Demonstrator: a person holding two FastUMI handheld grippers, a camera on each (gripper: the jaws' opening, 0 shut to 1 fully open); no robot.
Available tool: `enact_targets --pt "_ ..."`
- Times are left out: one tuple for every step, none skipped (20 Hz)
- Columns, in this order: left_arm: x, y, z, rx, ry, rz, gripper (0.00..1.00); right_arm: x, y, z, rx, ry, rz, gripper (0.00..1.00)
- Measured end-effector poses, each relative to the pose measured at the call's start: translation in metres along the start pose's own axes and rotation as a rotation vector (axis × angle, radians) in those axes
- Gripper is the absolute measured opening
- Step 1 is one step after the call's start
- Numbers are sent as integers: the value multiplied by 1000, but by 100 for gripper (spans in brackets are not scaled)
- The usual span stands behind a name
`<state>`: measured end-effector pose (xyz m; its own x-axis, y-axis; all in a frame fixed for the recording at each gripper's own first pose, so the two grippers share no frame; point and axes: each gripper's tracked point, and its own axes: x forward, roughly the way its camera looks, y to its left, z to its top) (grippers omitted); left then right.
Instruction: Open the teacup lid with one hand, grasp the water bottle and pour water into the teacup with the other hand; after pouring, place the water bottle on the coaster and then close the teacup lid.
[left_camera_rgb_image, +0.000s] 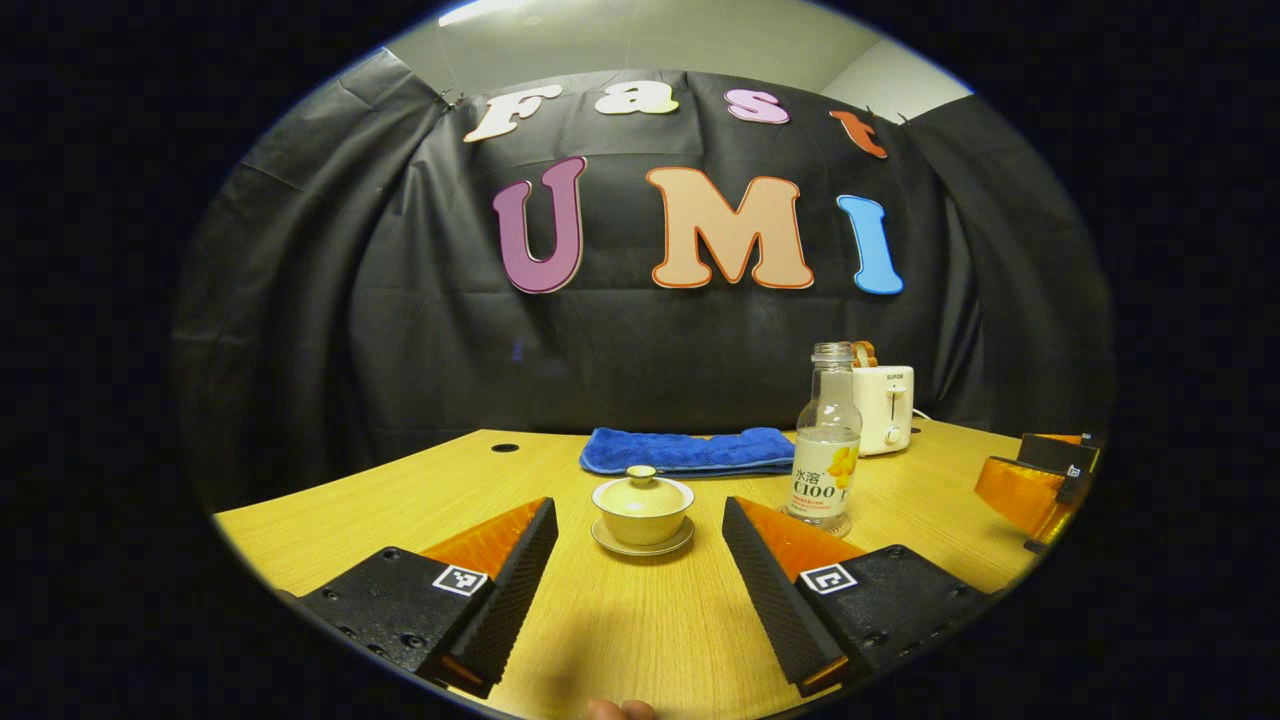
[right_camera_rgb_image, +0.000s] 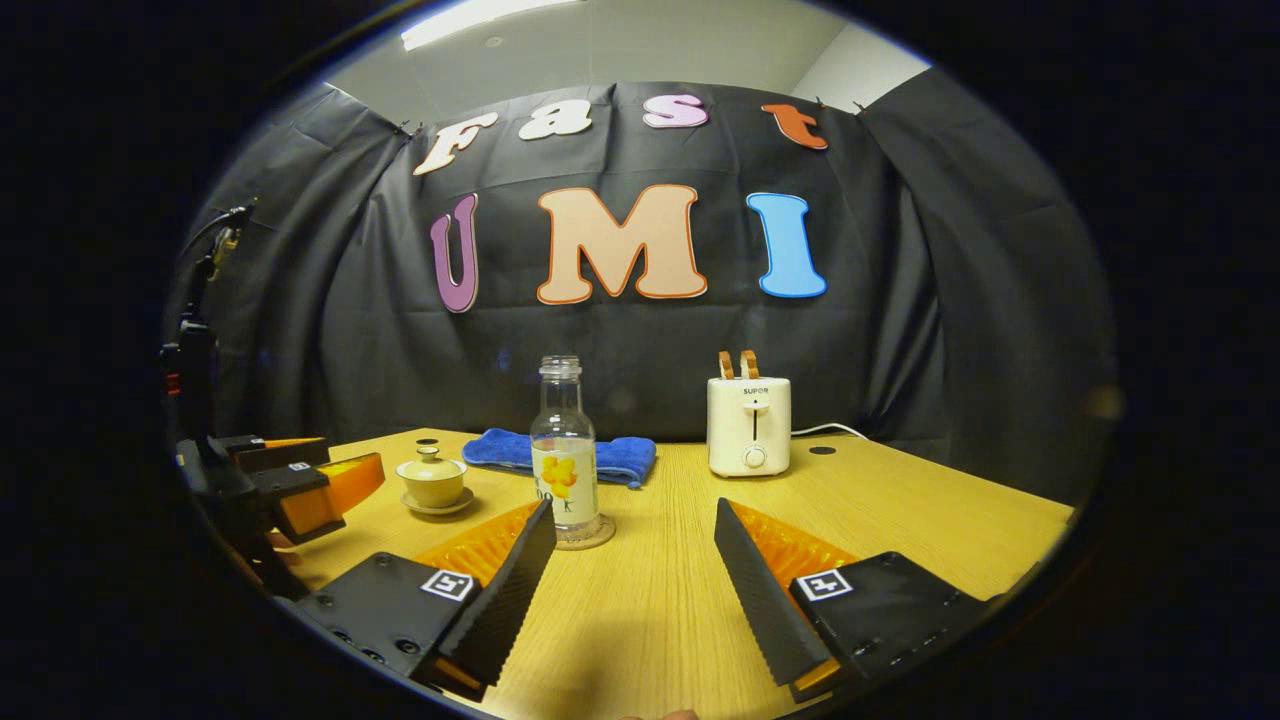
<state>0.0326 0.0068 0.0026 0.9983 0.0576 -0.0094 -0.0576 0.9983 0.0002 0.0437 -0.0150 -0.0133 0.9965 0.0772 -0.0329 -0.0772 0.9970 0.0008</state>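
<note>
Tabletop (left_camera_rgb_image: 400, 500) held water bottle (left_camera_rgb_image: 825, 445) on its coaster (right_camera_rgb_image: 585, 537), rt of lidded teacup (left_camera_rgb_image: 642, 510). Both grippers, left gripper (left_camera_rgb_image: 640, 570) & right gripper (right_camera_rgb_image: 635, 580), were empty w/ jaws apart. Best approach: centre left gripper over lid knob (left_camera_rgb_image: 641, 473), pinch gently, lift straight up.

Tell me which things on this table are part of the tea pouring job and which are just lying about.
Part of the job:
teacup with its lid on
water bottle, uncapped, standing on the coaster
left gripper and right gripper, both open

Just lying about:
blue towel
toaster
</note>
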Motion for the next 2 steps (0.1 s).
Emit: enact_targets --pt "-7 -2 0 1 2 3 96 -1 1 0 -1 -1 -6 97" --pt "-12 -4 -1 0 1 4 96 -3 1 0 -1 0 -21 97"
